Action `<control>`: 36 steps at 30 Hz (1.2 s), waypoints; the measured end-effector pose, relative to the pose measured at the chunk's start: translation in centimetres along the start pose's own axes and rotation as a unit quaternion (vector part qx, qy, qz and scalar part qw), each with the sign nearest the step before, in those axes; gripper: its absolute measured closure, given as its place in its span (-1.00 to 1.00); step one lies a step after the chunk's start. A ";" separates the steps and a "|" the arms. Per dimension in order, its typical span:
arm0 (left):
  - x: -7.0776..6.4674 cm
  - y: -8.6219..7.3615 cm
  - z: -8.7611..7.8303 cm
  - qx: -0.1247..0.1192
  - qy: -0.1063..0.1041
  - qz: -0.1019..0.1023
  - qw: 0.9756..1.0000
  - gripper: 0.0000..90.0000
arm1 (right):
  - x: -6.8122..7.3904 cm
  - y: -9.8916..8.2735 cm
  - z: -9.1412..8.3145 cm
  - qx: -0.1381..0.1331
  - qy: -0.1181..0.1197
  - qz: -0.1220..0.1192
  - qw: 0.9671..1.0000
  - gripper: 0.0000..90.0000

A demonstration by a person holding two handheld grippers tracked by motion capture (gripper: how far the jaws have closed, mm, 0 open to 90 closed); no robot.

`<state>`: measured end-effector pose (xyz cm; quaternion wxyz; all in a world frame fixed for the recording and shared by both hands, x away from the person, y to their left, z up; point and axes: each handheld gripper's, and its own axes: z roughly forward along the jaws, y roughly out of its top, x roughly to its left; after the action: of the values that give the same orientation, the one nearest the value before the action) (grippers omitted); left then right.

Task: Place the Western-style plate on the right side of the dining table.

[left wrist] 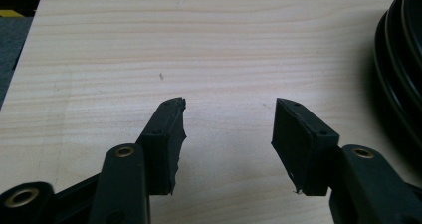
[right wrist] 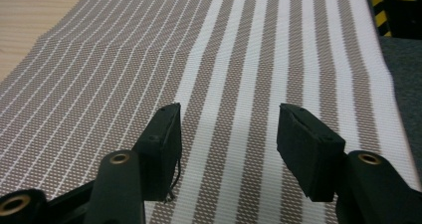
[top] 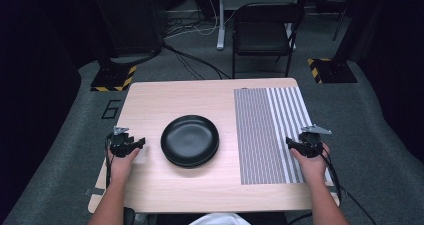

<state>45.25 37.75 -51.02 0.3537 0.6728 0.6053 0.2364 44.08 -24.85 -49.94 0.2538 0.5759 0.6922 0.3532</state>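
Note:
A stack of black plates sits in the middle of the light wooden table; its rims show at the right edge of the left gripper view. A brown-and-white striped placemat lies flat on the table's right part. My left gripper rests on bare wood left of the plates, jaws apart with nothing between them. My right gripper is over the placemat's right side, jaws apart and empty.
A black folding chair stands beyond the table's far edge, with cables on the grey floor. Yellow-and-black striped stand bases sit at the far left and far right. The placemat's right edge runs along the table edge.

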 end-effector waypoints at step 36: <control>-3.8 3.4 -1.5 -0.021 -0.071 0.008 0.997 0.15 | 4.7 3.1 -6.2 -0.031 0.067 -0.074 0.995 -0.01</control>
<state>45.75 34.20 -47.06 0.4082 0.6851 0.5680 0.2034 40.33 -21.22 -43.47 0.2502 0.4903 0.7370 0.3923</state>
